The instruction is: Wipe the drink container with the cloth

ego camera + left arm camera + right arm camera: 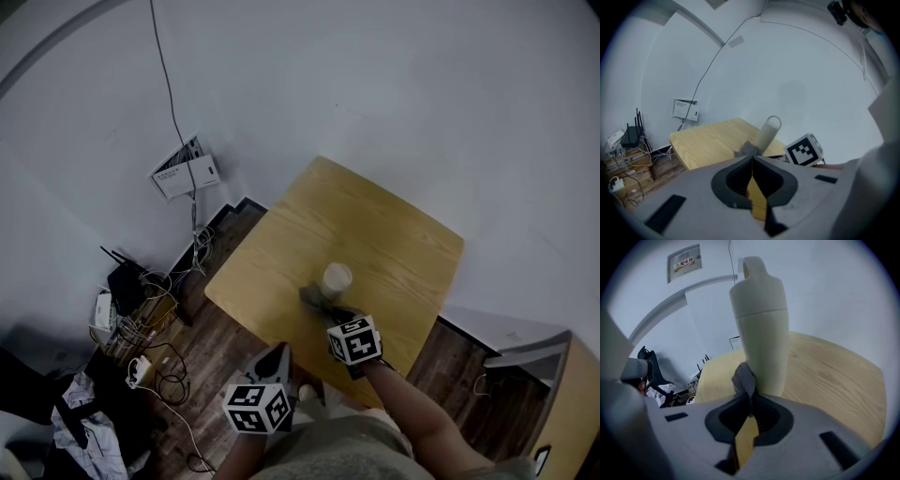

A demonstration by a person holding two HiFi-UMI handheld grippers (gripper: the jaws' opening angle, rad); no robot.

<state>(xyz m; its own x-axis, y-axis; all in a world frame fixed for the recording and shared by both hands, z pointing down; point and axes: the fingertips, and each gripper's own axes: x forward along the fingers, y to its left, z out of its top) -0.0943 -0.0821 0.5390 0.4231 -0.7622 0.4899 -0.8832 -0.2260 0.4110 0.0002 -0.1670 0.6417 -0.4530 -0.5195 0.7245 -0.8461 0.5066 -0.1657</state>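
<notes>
A cream drink container [337,278] [761,333] [768,132] with a looped lid stands upright on the wooden table [375,244]. A grey cloth [743,377] [316,298] [748,149] is pinched in my right gripper [751,397] [339,319], which is shut on it and holds it against the container's lower left side. My left gripper [752,161] [277,361] hangs shut and empty at the table's near edge, short of the container, and holds nothing.
The table [712,140] stands in a corner of white walls. On the dark floor to the left lie a router [122,281], tangled cables [159,356] and a wire basket [141,323]. A white box [185,169] is fixed to the wall.
</notes>
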